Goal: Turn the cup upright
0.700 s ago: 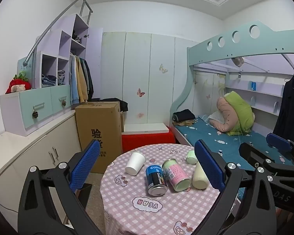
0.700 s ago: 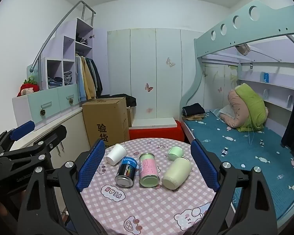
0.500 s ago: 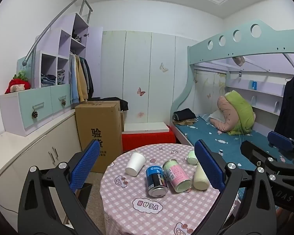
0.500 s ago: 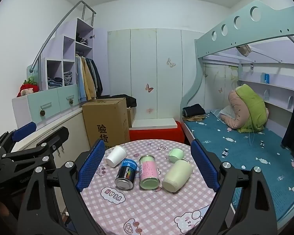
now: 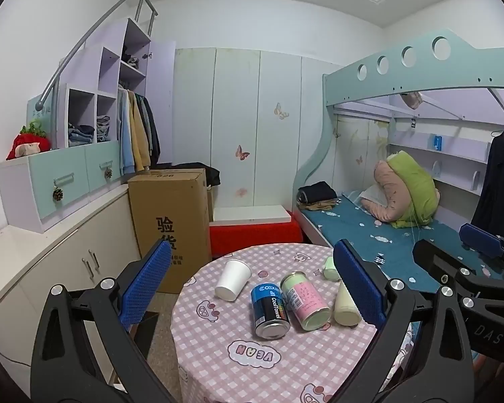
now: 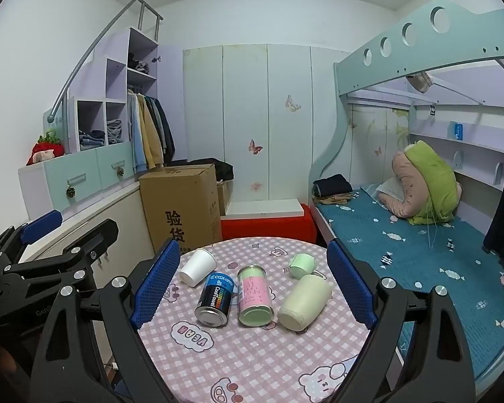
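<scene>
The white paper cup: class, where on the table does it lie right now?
In the right wrist view the white paper cup lies on its side at the round table's far left, just left of the black-and-blue can.

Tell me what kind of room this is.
Most likely a child's bedroom: a bunk bed with a blue mattress, butterfly-decorated wardrobe doors, and clothes hanging beside cubby shelves.

- A white paper cup (image 5: 233, 279) (image 6: 198, 266) lies on its side, open mouth toward the cameras.
- A cream cylindrical cup (image 6: 304, 303) (image 5: 345, 305) lies on its side.
- A small pale-green cup (image 6: 302, 264) (image 5: 331, 264) lies tipped over just behind the cream one.
</scene>
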Motion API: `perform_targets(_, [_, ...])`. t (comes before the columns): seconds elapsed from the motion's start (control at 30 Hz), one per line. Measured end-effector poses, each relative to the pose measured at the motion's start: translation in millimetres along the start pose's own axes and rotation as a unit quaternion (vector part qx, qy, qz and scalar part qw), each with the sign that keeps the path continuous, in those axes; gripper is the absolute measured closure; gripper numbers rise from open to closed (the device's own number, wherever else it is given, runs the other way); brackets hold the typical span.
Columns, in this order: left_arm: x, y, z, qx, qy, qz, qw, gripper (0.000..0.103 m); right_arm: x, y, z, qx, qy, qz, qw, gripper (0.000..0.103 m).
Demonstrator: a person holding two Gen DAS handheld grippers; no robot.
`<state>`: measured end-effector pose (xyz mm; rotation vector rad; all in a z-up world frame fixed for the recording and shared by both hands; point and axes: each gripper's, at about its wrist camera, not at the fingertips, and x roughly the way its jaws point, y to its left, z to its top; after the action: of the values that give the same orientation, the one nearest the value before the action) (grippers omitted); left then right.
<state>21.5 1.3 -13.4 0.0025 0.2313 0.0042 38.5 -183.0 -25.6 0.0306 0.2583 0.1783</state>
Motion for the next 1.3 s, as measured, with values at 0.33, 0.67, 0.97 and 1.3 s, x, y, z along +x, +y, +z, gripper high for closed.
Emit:
perform_targets(0.33, [8.5,2.8,-1.9,0.001,0.004,0.000,1.0000,0.006,4.4,-2.2,0.4,0.001,0.002,0.001,1.000,0.017])
perform_targets(0.67, [15.0,2.7,-2.2,0.003,0.002,0.003,1.0000,0.006,3.0,-2.3,3.2,0.002,0.003,0.001,1.000,0.017])
perform_targets(0.97, [15.5,2.9,-1.6,0.004,0.002,0.003,1.0000,0.006,3.0,-2.4,2.9,0.002,0.003,0.002,1.000,0.017])
perform_targets(1.3, [16.6,5.4,-2.0,0.004,0.002,0.003,1.0000,0.006,7.0,-2.3,1.5,0.003,0.004,0.001,1.000,0.017])
